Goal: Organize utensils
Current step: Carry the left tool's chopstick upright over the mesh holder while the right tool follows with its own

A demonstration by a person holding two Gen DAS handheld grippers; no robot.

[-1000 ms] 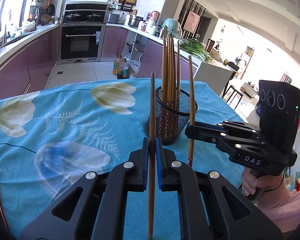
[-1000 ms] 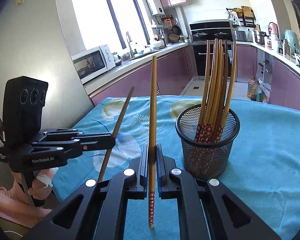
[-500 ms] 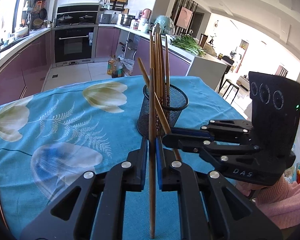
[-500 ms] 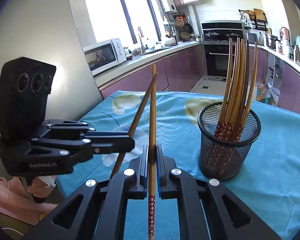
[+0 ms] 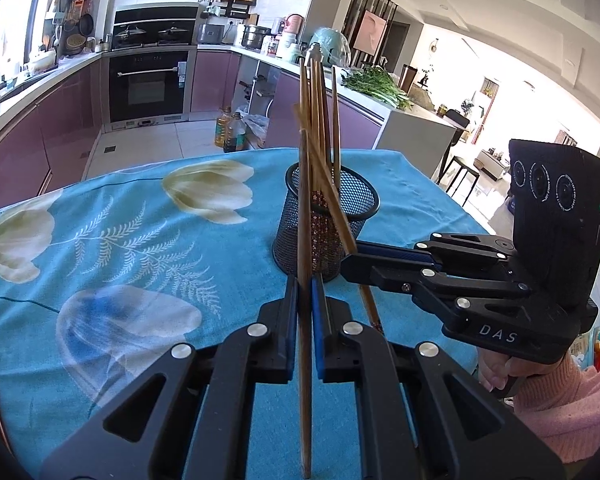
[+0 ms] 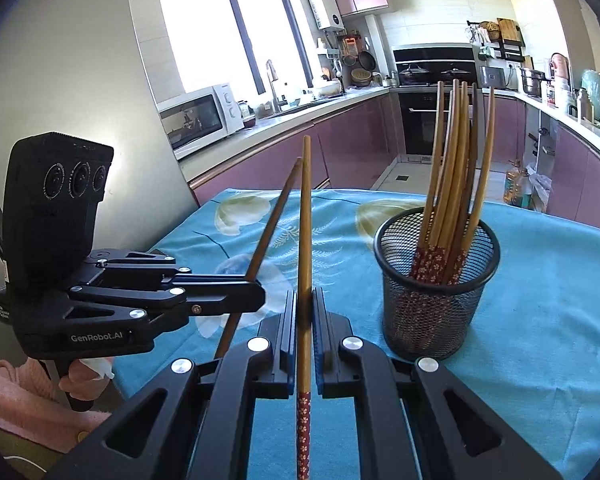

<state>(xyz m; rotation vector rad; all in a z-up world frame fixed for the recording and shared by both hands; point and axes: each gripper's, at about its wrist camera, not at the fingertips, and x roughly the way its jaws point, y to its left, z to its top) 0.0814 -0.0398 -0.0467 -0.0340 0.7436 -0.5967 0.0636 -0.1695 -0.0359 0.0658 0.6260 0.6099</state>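
Each gripper is clamped tight on one slim wooden chopstick: the left gripper [image 5: 305,296] on a plain brown one [image 5: 305,216], the right gripper [image 6: 305,312] on one [image 6: 305,240] with a red flowered end. Just beyond them, a round black wire-mesh cup [image 6: 436,280] of matching chopsticks stands on the smooth blue flowered tablecloth [image 6: 540,300].

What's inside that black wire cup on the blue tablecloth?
The black mesh cup holds a bunch of wooden chopsticks standing upright, their red flower-patterned ends down. The mesh shows those ends faintly; the cup's floor is hidden, so anything lying there cannot be seen.
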